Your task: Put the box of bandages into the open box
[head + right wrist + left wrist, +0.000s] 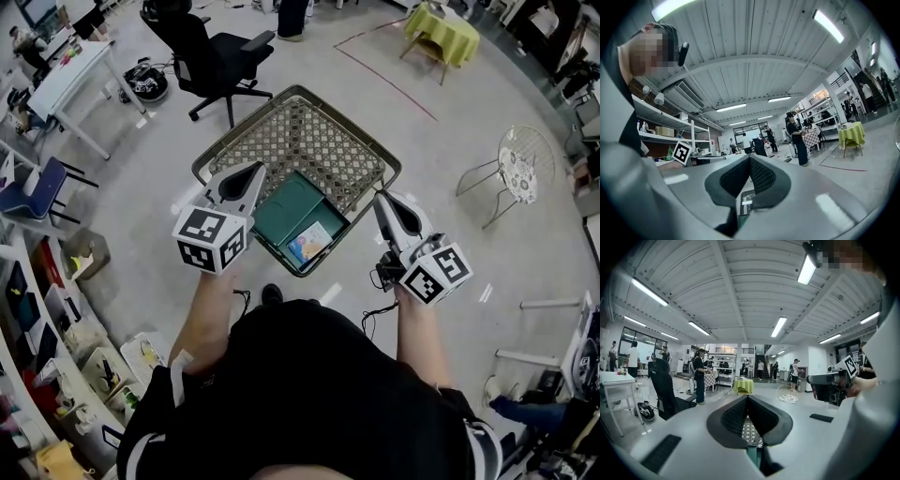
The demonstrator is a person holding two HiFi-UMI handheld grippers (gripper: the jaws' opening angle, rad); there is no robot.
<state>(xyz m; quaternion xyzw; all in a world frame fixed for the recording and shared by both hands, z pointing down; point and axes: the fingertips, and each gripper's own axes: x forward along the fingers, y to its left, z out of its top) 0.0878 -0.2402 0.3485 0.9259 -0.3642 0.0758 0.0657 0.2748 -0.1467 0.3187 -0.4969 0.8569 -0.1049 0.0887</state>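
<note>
Evidently pressed together, holding nothing: fingers of left gripper [254, 171] and right gripper [379, 198]; between them, open box [284, 208] holding bandage box [309, 243].

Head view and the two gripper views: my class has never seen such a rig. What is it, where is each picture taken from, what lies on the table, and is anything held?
There is no robot here. A person holds a two-jawed hand tool in each hand: the left gripper and the right gripper. The cubes with black-and-white squares are parts of those tools. The head view comes from a camera on the person's head, looking steeply down. The other two views come from a camera riding on each gripper, looking along its jaws into the hall. In front stands a lattice-topped table. On it is an open green box, and a small printed box appears to lie inside it. Both grippers have their jaws together and hold nothing.
</note>
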